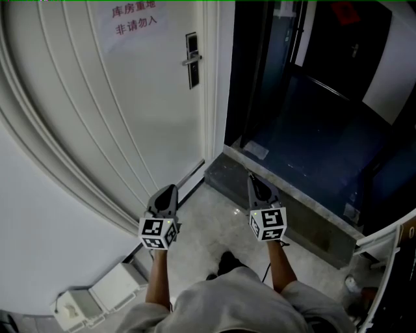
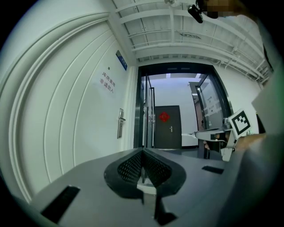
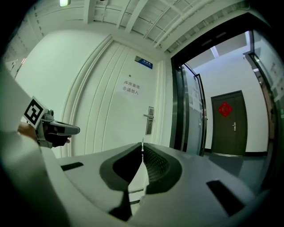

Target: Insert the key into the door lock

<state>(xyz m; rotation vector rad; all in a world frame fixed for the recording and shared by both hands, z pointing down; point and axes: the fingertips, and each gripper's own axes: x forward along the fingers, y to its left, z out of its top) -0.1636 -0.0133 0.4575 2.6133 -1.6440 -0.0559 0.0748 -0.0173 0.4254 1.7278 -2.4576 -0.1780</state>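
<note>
The door lock (image 1: 192, 60), a dark plate with a silver lever handle, sits on the white door (image 1: 130, 110) ahead of me. It also shows in the left gripper view as lock (image 2: 120, 123) and in the right gripper view as lock (image 3: 150, 120), still some way off. My right gripper (image 1: 251, 178) is shut, and a thin silver key (image 3: 142, 142) pokes out between its tips. My left gripper (image 1: 171, 189) is shut with nothing seen in it. Both are held level, side by side, pointing toward the door.
Right of the white door an open doorway leads over a grey stone threshold (image 1: 279, 195) into a dark corridor with a far door bearing a red ornament (image 3: 225, 109). A paper notice (image 1: 133, 19) hangs on the white door. A white box (image 1: 97, 293) lies on the floor at lower left.
</note>
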